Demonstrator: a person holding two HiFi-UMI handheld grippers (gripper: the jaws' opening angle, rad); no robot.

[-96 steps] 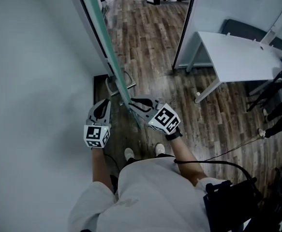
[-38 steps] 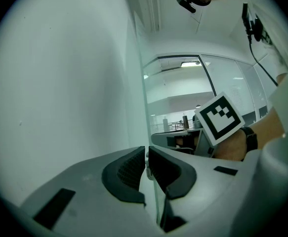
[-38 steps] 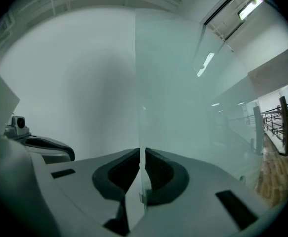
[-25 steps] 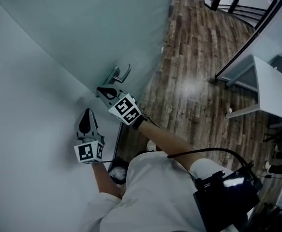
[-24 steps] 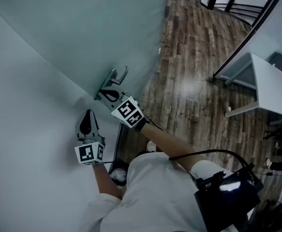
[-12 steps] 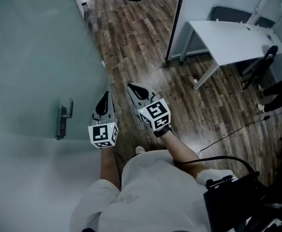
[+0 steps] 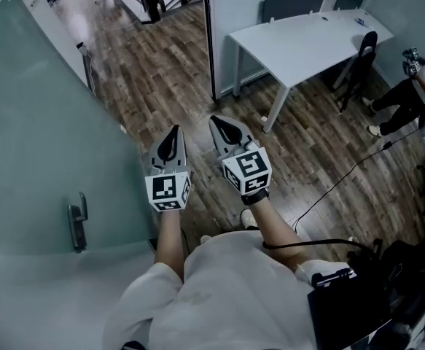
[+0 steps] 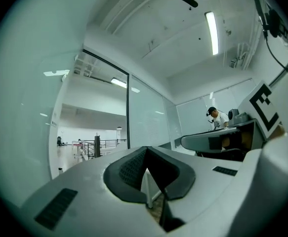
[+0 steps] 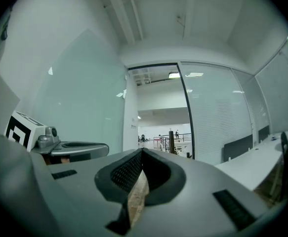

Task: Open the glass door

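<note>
We're holding the left tongs (image 7: 171, 133) & right tongs (image 7: 225, 126) out in front, side by side over the wood floor (image 7: 161, 71), both pointing toward the doorway. Both pairs are pressed fully together w/ nothing btwn the jaws; each gripper view is showing pad meeting pad and only room beyond. The glass door (image 7: 37, 144) is standing at our left, its frosted leaf running along that side. Its lever handle (image 7: 76, 221) is sitting low on the left, well apart from both tongs. Neither pair is touching door or handle. Ahead, a black frame post (image 7: 208, 42) is marking the far side of the opening. Right of it are a white bench (image 7: 307, 39) w/ a chair (image 7: 358, 60), and a seated person (image 7: 416, 86) at the far right.

Judging by this, the door is looking open wide enough to pass, so the opening itself seems done or nearly so. To finish well, we're thinking:
- keep both tongs shut & tucked in, clear of the glass edge;
- watch the trailing cable (image 7: 329, 188) so it isn't snagging;
- if the leaf needs more swing, take the handle w/ the left tongs, not bare glass.
</note>
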